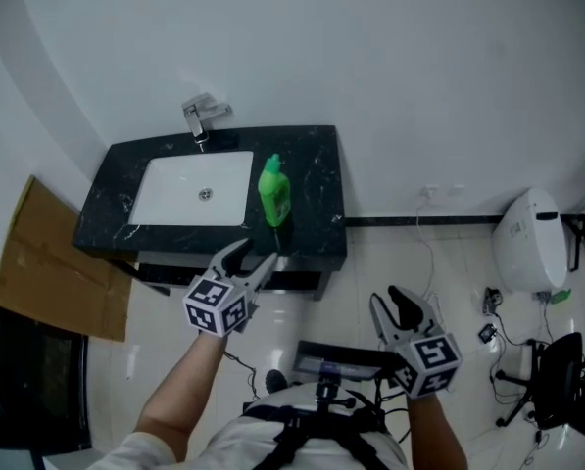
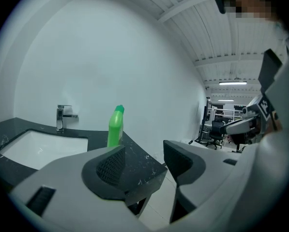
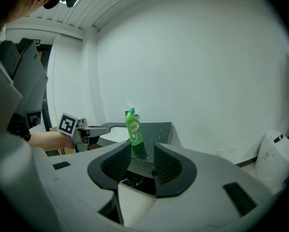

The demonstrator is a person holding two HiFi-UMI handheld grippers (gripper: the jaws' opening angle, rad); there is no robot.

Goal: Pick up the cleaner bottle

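The green cleaner bottle [image 1: 274, 194] stands upright on the black marble counter [image 1: 316, 164], just right of the sink basin. My left gripper [image 1: 253, 258] hovers off the counter's front edge, a little short of the bottle, jaws open and empty. Through its own camera the bottle [image 2: 115, 127] appears beyond the left jaw, outside the gap of the left gripper [image 2: 144, 151]. My right gripper [image 1: 398, 306] hangs lower over the floor, farther from the counter. Its view has the bottle [image 3: 133, 128] far ahead, lined up with the empty gap of the right gripper [image 3: 142, 149], jaws apart.
A white basin [image 1: 179, 189] with a chrome faucet [image 1: 202, 117] fills the counter's left half. Flat cardboard [image 1: 47, 262] leans at the left. A white unit [image 1: 529, 238], cables and an office chair [image 1: 557, 380] sit on the floor at the right.
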